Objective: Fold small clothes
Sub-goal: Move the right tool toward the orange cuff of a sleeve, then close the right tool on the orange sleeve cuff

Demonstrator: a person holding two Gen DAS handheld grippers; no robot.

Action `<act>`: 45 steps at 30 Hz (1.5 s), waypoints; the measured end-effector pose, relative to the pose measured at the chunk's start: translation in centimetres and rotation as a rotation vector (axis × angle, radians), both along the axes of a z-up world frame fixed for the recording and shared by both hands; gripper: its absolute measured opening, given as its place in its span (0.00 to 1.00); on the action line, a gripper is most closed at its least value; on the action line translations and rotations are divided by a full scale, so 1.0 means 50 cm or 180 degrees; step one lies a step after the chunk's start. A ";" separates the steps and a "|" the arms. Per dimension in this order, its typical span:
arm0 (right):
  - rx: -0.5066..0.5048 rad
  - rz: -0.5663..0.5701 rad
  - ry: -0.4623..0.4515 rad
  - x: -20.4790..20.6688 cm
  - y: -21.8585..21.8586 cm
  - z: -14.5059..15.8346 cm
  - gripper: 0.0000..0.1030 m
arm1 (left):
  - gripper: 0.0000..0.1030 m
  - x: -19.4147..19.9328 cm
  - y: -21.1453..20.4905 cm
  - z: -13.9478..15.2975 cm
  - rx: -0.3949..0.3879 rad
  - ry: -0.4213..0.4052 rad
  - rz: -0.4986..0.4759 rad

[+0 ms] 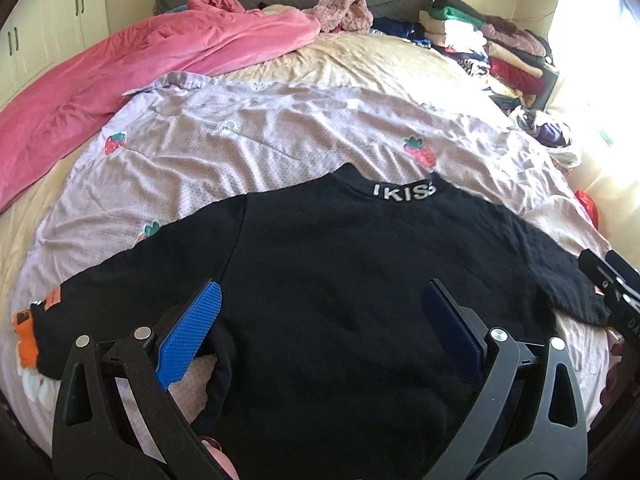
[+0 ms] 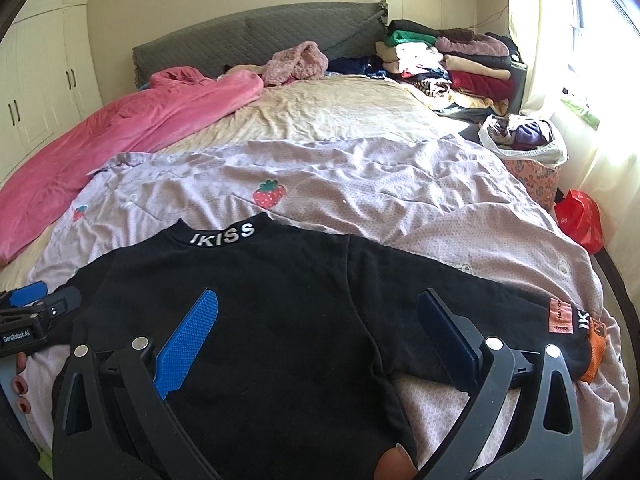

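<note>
- A small black long-sleeved sweatshirt with white "IKISS" lettering on its collar (image 1: pixel 340 280) is seen laid flat, collar away from the cameras, on a crumpled lilac quilt printed with strawberries (image 1: pixel 280 136).
- The sweatshirt's left sleeve, ending in an orange-patched cuff (image 1: pixel 28 332), is spread outward and lies apart from the body panel.
- The left gripper (image 1: pixel 320 328) is held just above the sweatshirt body with its blue-padded fingers (image 1: pixel 192 332) spread wide; nothing is gripped.
- The right gripper (image 2: pixel 320 332) is likewise held wide open and empty, above the body panel near the right armpit.
- The right sleeve with its orange cuff (image 2: pixel 592 344) is stretched out toward the quilt's edge.
- The fold is judged not yet begun. It would be done best if each sleeve were pinched near its cuff, lifted only slightly, and laid straight across the chest so that wrinkles are avoided.
</note>
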State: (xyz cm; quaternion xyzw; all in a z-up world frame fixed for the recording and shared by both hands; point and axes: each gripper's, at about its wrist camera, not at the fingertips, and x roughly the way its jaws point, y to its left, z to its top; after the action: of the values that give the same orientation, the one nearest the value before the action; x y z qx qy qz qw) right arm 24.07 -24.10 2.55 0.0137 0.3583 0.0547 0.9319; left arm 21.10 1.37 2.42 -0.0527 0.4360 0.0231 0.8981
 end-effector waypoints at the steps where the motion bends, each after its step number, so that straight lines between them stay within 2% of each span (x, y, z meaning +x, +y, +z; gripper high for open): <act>1: 0.0002 -0.0015 0.0015 0.006 -0.004 -0.004 0.96 | 0.91 0.004 0.000 -0.006 0.0019 0.0013 0.0002; 8: 0.0023 -0.0144 0.0144 0.028 -0.032 -0.039 0.96 | 0.91 0.023 -0.002 -0.037 0.0028 0.0090 -0.0030; 17: 0.0063 -0.0444 0.0234 0.021 -0.120 -0.073 0.96 | 0.91 0.028 -0.034 -0.084 0.0012 0.0171 -0.0255; 23: 0.0046 -0.0775 0.0289 0.008 -0.221 -0.099 0.96 | 0.91 0.030 -0.055 -0.114 0.0008 0.0222 -0.0370; 32: -0.0121 -0.1543 0.0402 -0.046 -0.445 -0.139 0.96 | 0.91 0.029 -0.062 -0.150 -0.0002 0.0298 -0.0443; 35: -0.0018 -0.1737 0.0431 -0.070 -0.520 -0.151 0.96 | 0.91 0.028 -0.062 -0.147 -0.0004 0.0278 -0.0446; 42: 0.0158 -0.1871 0.0489 -0.094 -0.599 -0.171 0.95 | 0.91 0.030 -0.066 -0.133 -0.0006 0.0229 -0.0437; 44: 0.0227 -0.1851 0.0511 -0.096 -0.613 -0.178 0.93 | 0.91 0.031 -0.068 -0.130 0.0006 0.0223 -0.0430; 45: 0.0243 -0.1847 0.0538 -0.094 -0.616 -0.181 0.84 | 0.91 0.032 -0.070 -0.130 -0.0001 0.0228 -0.0426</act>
State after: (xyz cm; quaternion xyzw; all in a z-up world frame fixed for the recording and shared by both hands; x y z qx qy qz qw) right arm 19.37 -54.92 -6.52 0.1550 0.4134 -0.2016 0.8743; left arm 22.69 -2.11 -4.10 -0.0227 0.4704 -0.0352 0.8815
